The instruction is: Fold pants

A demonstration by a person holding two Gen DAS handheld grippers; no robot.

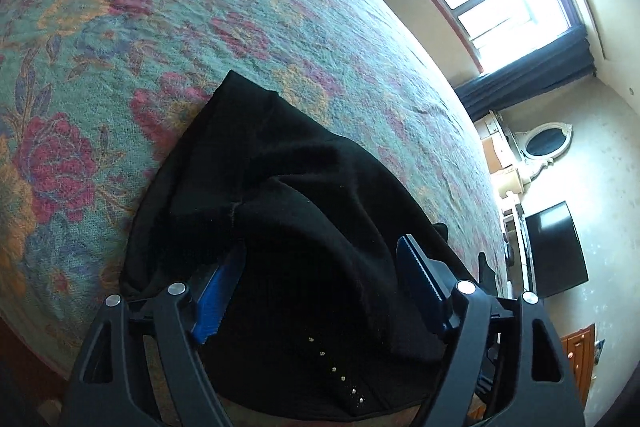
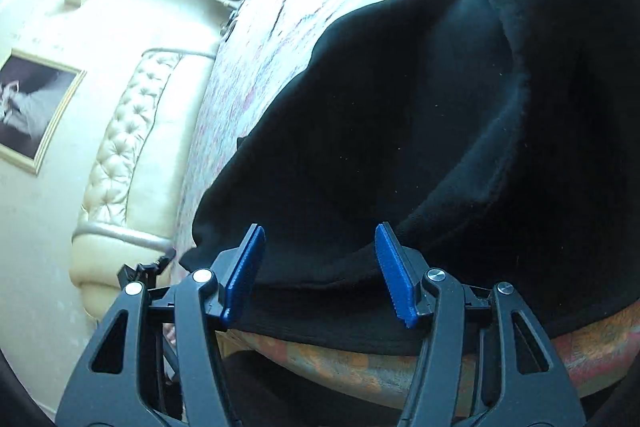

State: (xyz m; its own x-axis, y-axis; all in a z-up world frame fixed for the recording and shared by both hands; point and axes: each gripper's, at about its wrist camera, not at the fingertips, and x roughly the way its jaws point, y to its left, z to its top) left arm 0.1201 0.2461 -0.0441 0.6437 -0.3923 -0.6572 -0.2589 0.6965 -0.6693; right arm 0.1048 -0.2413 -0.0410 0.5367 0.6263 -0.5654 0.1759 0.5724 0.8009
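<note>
Pants (image 1: 280, 211), black and bunched, lie on the floral bedspread (image 1: 168, 7) in the left wrist view, long axis running from 6 toward 11 o'clock; bare bedspread spreads from 9 to 1 o'clock. Left gripper (image 1: 320, 287) gapes wide around the cloth, clamping nothing. In the right wrist view, pants (image 2: 400, 131) stretch from 6 toward 1 o'clock, hem near the bed edge; right gripper (image 2: 320, 267) spread wide over that hem, gripping nothing.

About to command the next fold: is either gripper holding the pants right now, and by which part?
Neither. The left gripper and the right gripper are both open, their fingers straddling the black pants without clamping the fabric.
</note>
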